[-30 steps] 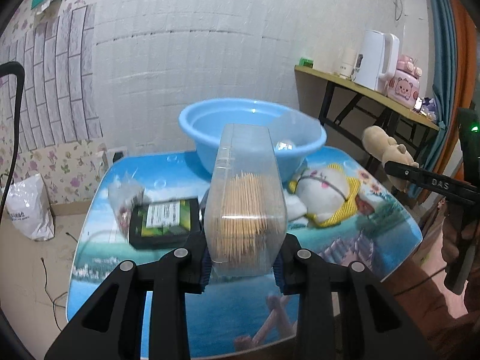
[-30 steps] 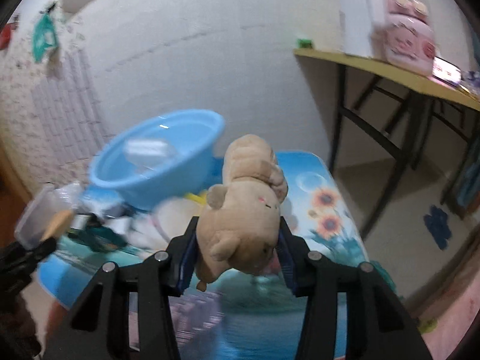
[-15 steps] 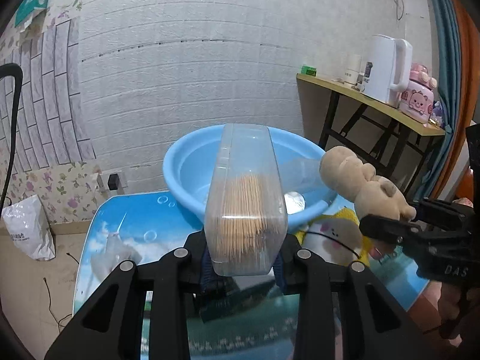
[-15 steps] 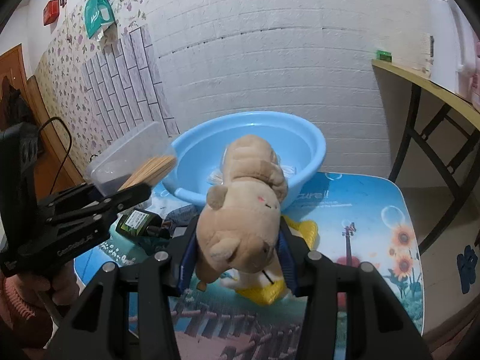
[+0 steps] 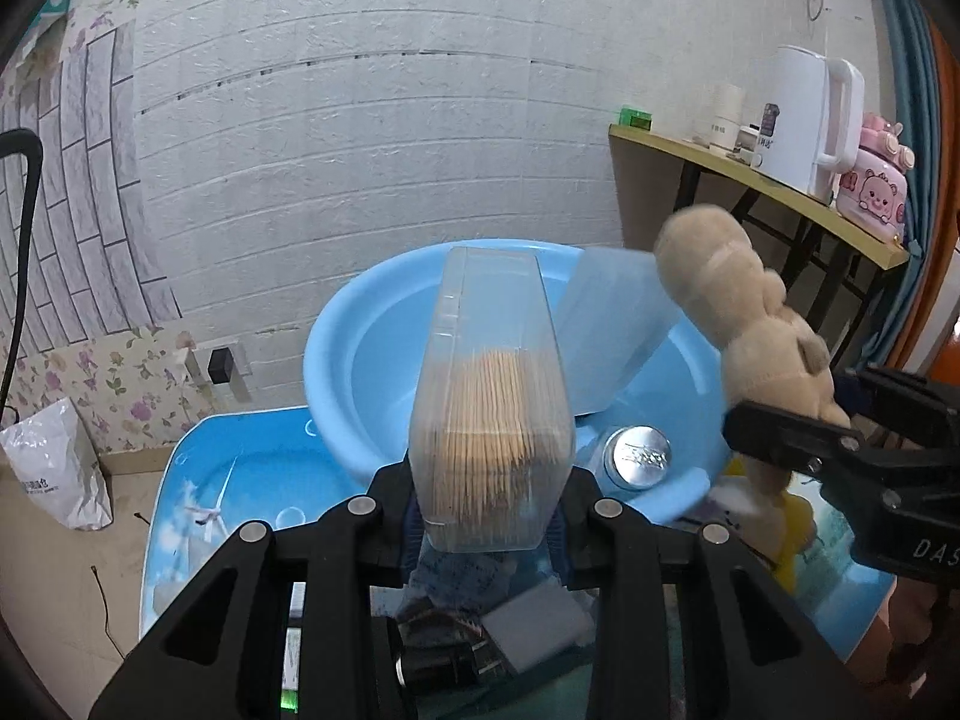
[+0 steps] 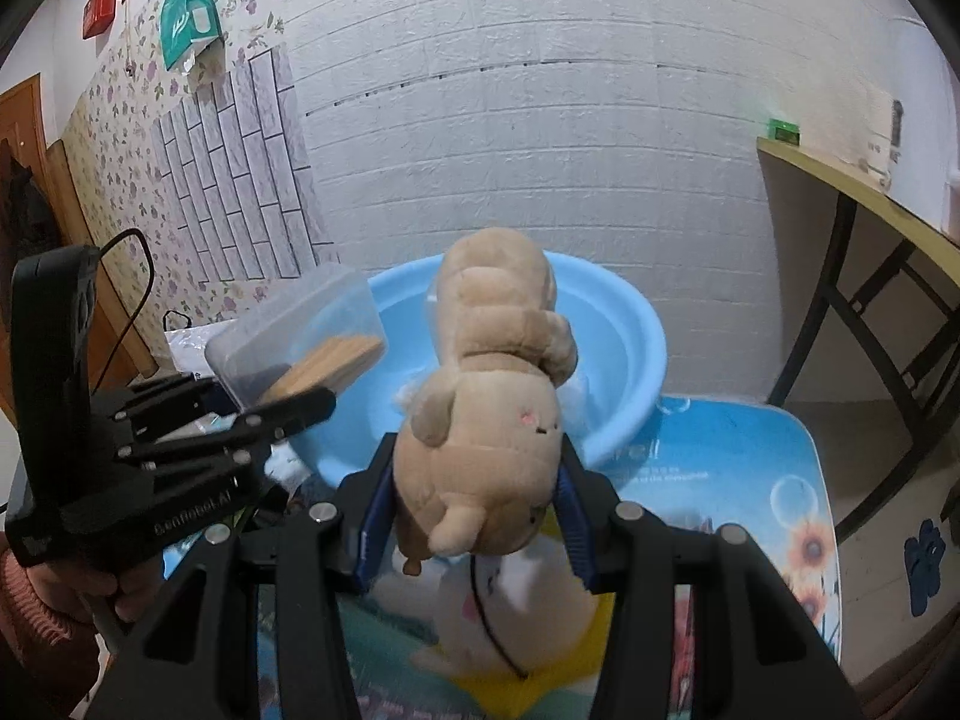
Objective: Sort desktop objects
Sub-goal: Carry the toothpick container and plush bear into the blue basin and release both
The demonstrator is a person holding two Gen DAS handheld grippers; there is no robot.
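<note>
My left gripper [image 5: 487, 519] is shut on a clear plastic box of toothpicks [image 5: 489, 402], held up in front of a blue basin [image 5: 342, 372]. In the right wrist view the same box [image 6: 300, 336] hangs over the basin's left rim [image 6: 642, 360]. My right gripper [image 6: 477, 531] is shut on a tan plush toy [image 6: 489, 396], also held in front of the basin. From the left wrist view the plush toy [image 5: 744, 324] hangs over the basin's right side. A silver lid [image 5: 637, 457] and a clear sheet [image 5: 612, 336] lie inside the basin.
The basin stands on a small blue picture-printed table [image 6: 750, 480] against a white brick wall. A white and yellow plush [image 6: 516, 624] and small dark boxes [image 5: 456, 648] lie on the table below the grippers. A side desk [image 5: 756, 180] with a kettle stands right.
Both grippers have moved forward toward the basin with their loads still held. The basin now fills more of each view, and the plush toy has come closer beside the toothpick box.
</note>
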